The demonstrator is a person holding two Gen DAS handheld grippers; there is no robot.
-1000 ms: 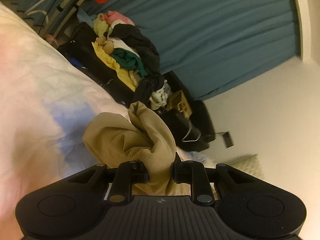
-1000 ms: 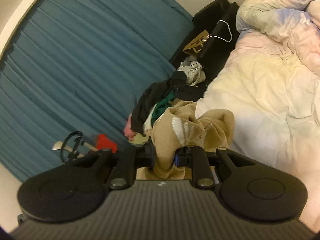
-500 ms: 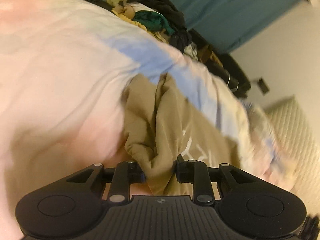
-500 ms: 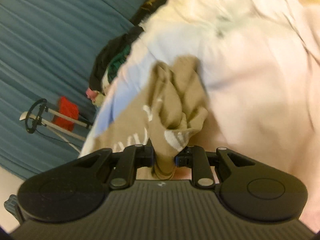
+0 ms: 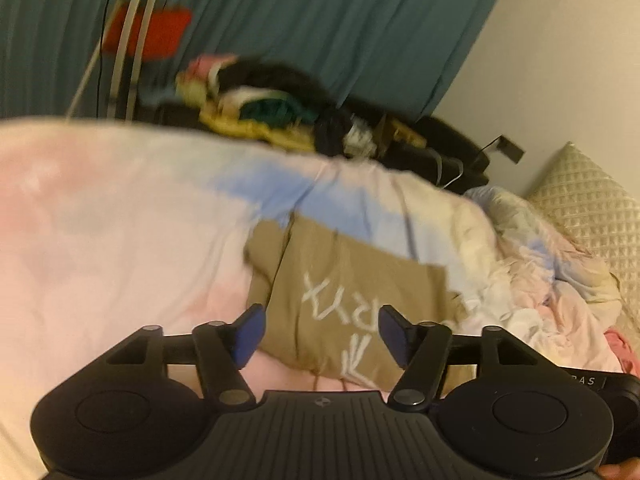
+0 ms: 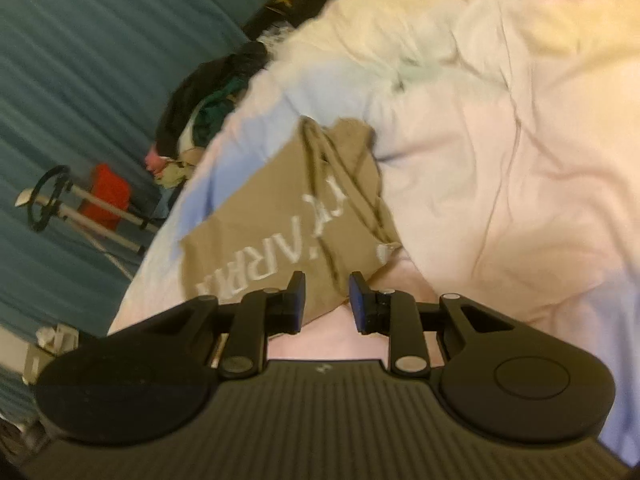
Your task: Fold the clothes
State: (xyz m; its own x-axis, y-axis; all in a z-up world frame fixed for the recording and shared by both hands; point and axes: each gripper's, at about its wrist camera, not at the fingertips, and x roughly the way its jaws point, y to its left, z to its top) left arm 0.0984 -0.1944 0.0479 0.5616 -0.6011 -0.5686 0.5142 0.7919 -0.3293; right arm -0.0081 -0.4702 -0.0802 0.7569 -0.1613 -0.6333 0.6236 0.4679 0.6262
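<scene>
While both sets of fingers stand spread with nothing between them, the tan garment (image 5: 344, 300) with white lettering lies crumpled low in the frame on the pastel duvet (image 5: 120, 240), just ahead of the left gripper (image 5: 320, 330) and the right gripper (image 6: 326, 300). Upper centre, a heap of clothes (image 5: 264, 104) sits before the pleated teal curtain (image 5: 320, 20); a quilted pillow (image 5: 592, 216) is at the right edge.
</scene>
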